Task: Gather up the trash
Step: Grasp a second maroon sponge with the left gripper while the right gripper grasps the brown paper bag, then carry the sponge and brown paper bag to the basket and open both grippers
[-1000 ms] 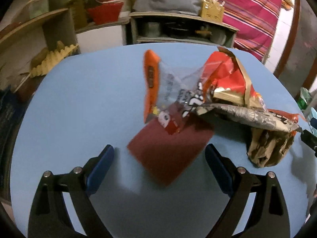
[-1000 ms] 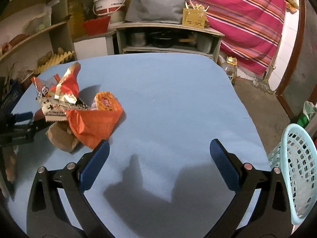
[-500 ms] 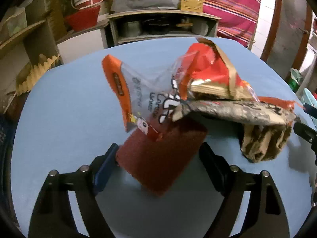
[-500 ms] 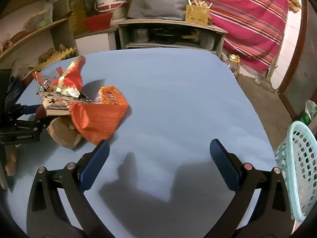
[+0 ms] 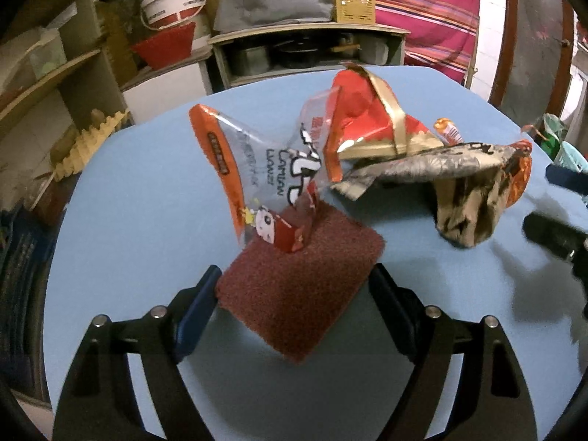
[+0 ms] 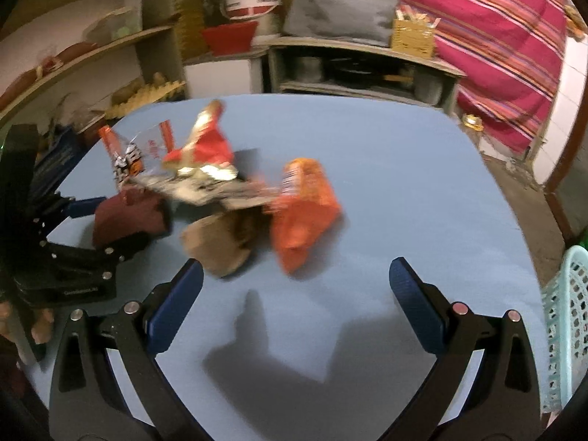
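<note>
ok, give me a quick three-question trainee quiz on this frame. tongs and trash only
1. True or false: the right tongs are clamped on the orange wrapper.
2. What lies between the jaws of the left tongs? A) maroon pad B) brown paper bag C) white bucket
3. In the right wrist view, at which edge of the picture is the pale blue basket?

Key
1. False. They are open with nothing between them, and the wrapper lies ahead on the table.
2. A. The jaws have just been closing, and both pads touch its edges.
3. The right edge, beyond the table's rim.
</note>
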`<move>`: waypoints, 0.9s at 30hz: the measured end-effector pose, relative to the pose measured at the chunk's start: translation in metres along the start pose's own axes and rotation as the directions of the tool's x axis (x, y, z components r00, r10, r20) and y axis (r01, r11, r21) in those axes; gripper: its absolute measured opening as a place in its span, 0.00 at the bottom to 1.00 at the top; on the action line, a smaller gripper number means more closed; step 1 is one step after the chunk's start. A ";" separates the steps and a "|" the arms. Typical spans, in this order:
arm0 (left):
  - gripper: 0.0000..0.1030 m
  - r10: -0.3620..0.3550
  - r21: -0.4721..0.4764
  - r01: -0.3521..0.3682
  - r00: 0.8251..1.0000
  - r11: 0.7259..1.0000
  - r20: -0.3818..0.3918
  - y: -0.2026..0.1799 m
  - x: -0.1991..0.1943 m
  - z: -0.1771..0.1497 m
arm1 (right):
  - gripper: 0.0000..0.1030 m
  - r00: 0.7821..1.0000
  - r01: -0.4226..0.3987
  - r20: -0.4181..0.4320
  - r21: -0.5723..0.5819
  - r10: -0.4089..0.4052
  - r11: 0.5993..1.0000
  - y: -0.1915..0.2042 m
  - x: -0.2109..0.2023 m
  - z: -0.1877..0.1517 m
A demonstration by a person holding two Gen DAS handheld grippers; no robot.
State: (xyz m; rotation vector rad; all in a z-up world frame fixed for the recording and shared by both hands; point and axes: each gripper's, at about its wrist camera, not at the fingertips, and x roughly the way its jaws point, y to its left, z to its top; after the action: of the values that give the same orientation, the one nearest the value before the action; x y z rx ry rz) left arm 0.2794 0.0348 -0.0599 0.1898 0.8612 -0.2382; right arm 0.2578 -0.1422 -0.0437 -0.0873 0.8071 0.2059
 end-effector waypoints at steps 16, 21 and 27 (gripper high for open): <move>0.78 0.110 -0.195 -0.079 0.982 0.978 0.152 0.068 -0.084 -0.014 | 0.70 1.000 0.006 0.015 -0.060 -0.005 0.998 0.043 0.035 0.011; 0.78 0.172 -0.276 -0.118 0.968 0.954 0.182 0.087 -0.098 -0.009 | 0.43 1.000 -0.005 0.001 -0.078 0.006 0.997 0.047 0.043 0.016; 0.78 0.248 -0.354 -0.158 0.942 0.922 0.225 0.098 -0.119 -0.004 | 0.42 1.000 -0.020 -0.008 -0.111 0.019 0.994 0.046 0.032 0.009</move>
State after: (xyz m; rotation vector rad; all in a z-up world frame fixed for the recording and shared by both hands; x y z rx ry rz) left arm 0.2294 0.1451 0.0361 -0.0679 0.5951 0.0807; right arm 0.2757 -0.0908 -0.0607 -0.1850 0.8034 0.2691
